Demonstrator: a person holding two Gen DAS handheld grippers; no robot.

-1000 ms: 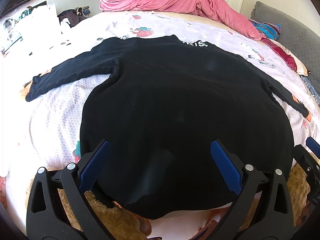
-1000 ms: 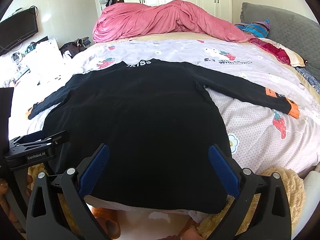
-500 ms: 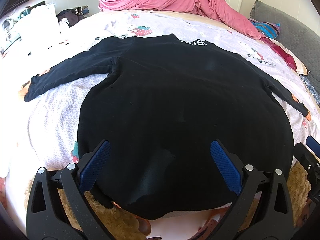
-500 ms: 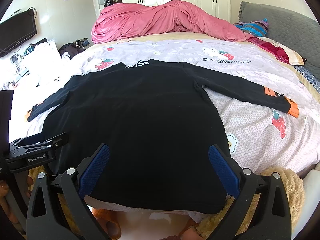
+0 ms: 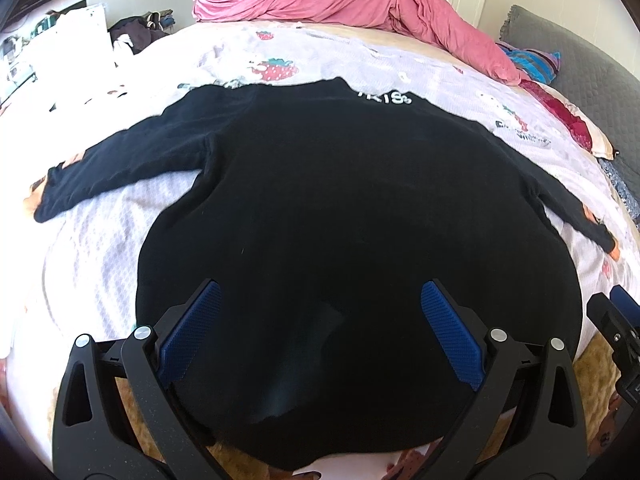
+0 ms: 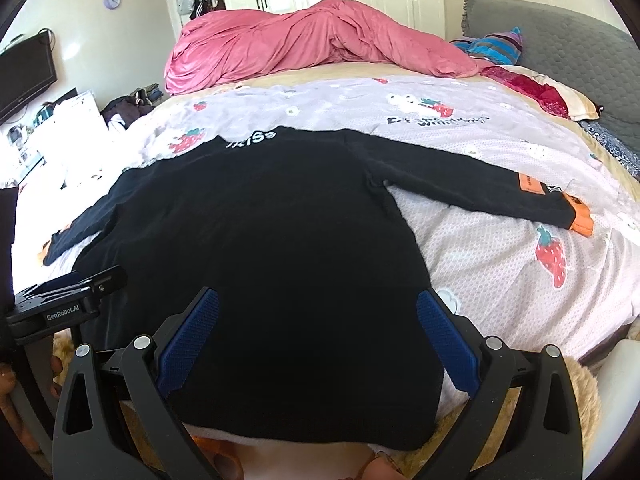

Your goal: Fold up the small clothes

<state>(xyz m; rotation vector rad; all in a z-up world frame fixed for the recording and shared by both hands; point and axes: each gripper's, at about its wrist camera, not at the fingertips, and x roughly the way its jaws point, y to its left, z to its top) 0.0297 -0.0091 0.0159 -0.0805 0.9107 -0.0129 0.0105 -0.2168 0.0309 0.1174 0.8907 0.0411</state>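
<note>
Right wrist view: our black long-sleeved top point(image 6: 280, 248) lies flat on the bed point(image 6: 500, 280), sleeves spread, orange cuff far right; its hem sits between our wide-open, empty right gripper point(image 6: 318, 312) jaws; left gripper point(image 5: 320, 304) likewise.

Black shirt point(image 6: 256, 264) is matt, slightly fuzzy knit cloth with an orange woven patch point(image 6: 530, 182) on one sleeve; bedsheet point(image 6: 492, 248) under it is thin cloth with a fine dimpled texture. Both the left gripper point(image 5: 320, 332) and right gripper point(image 6: 318, 332) have matt black plastic frames, blue cross-hatched rubbery pads point(image 5: 452, 336) and shiny metal rivets. Pink duvet point(image 6: 312, 40) is smooth, faintly sheeny, crumpled fabric.
</note>
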